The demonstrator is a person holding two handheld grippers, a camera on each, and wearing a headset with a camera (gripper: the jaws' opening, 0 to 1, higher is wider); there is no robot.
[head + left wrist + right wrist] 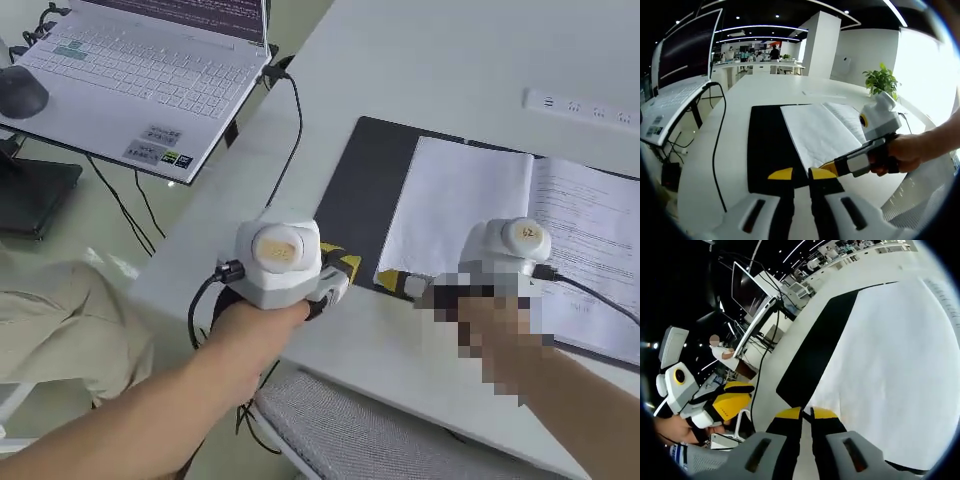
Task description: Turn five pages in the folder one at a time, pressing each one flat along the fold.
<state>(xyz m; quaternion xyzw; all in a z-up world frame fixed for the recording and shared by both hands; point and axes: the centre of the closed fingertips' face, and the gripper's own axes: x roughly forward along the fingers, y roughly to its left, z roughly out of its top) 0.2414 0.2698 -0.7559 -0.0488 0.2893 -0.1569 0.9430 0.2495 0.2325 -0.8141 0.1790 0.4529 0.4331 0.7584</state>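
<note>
The folder [360, 190] lies open on the white surface [420, 60] just ahead of both my grippers, black cover to the left and a blank white page [460, 210] beside it. My left gripper [801, 174] hovers at the near edge of the black cover, its fingers closed to a thin slit with nothing between them. My right gripper [806, 413] is just to the right of the left one, its fingers also almost together. The near corner of the page lies right at their tips, and I cannot tell whether they touch it. Far off to the left of my fingers stands a laptop [150, 60].
</note>
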